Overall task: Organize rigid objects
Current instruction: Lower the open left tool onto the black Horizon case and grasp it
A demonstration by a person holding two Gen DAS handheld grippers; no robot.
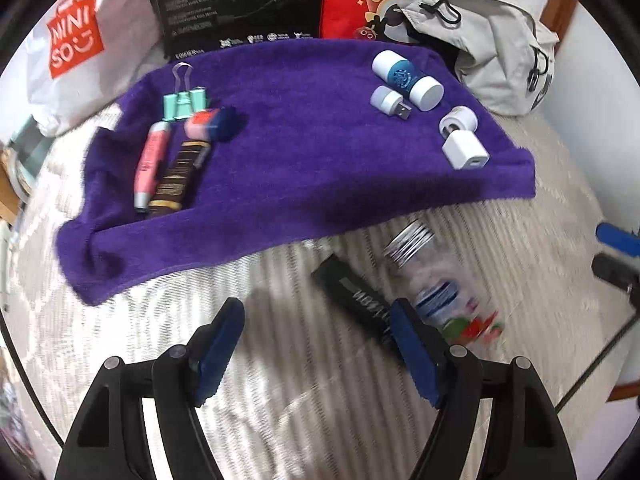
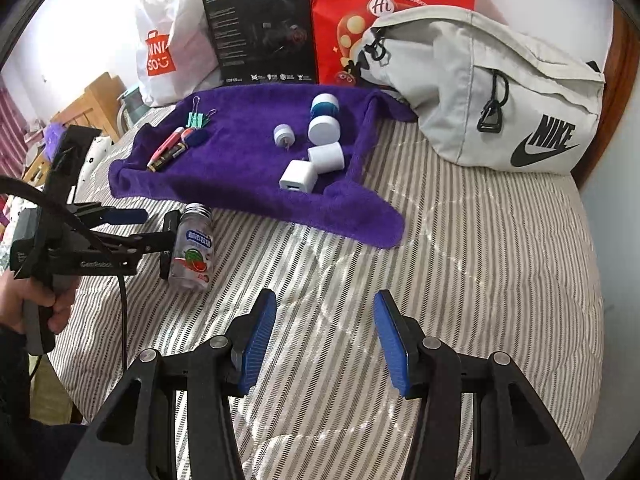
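A purple towel [image 1: 300, 184] lies on the striped bed. At its left are a green binder clip [image 1: 185, 103], a pink pen [image 1: 150, 160], a brown tube [image 1: 178, 178] and a pink-and-blue eraser [image 1: 212, 122]. At its right are a blue-and-white bottle [image 1: 406, 78], a small USB light [image 1: 390, 102], a white roll [image 1: 458, 120] and a white charger cube [image 1: 464, 150]. In front of the towel lie a clear silver-capped bottle [image 1: 440, 288] and a black stick [image 1: 352, 296]. My left gripper [image 1: 316, 354] is open just short of them. My right gripper [image 2: 326, 340] is open over bare bedding.
A white shopping bag [image 2: 168, 40], a black box [image 2: 260, 28], a red bag [image 2: 384, 12] and a grey sling bag [image 2: 480, 92] line the back of the bed. A hand [image 2: 36, 300] holds the left gripper [image 2: 156, 226] beside the clear bottle [image 2: 194, 252]. Wooden furniture [image 2: 92, 100] stands at left.
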